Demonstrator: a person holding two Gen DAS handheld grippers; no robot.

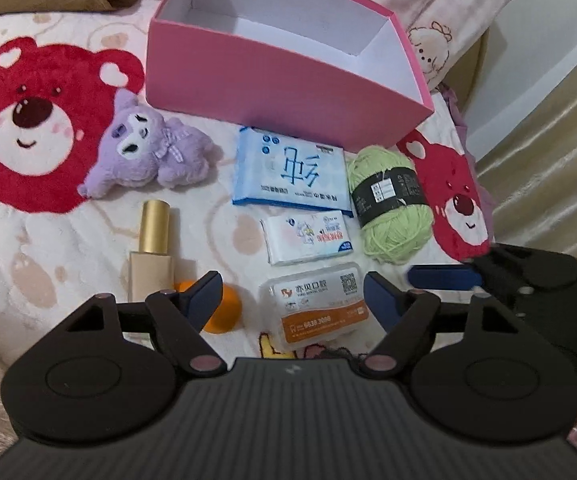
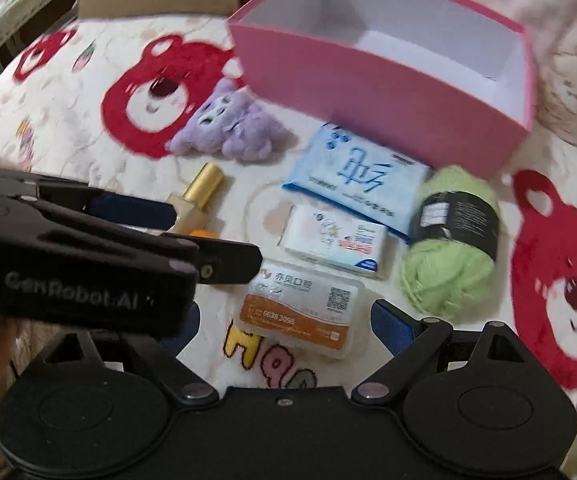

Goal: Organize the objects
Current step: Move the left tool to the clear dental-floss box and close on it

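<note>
Handling comes first: the plastic floss case (image 1: 315, 307), low and centre in the left wrist view, looks light, stiff and slick, so a pinch across its short sides seems safest. It lies on the bed blanket (image 1: 68, 248) between the fingers of the left gripper (image 1: 293, 295), whose jaws stand spread, pads clear of it. The right gripper (image 2: 284, 320) hangs above the same case with jaws spread wide, holding nothing.

The green yarn (image 1: 390, 204) at centre right is soft and will squash; take it at its black band. The purple plush (image 1: 148, 148) is equally forgiving. The gold-capped bottle (image 1: 151, 256) is probably glass, heavier and fragile, best gripped on its flat body. The wipes pack (image 1: 292, 168) and tissue packet (image 1: 308, 236) are limp and slippery.

The pink box (image 1: 280, 76), top centre, stands open and appears empty; its far corner is hidden.
</note>
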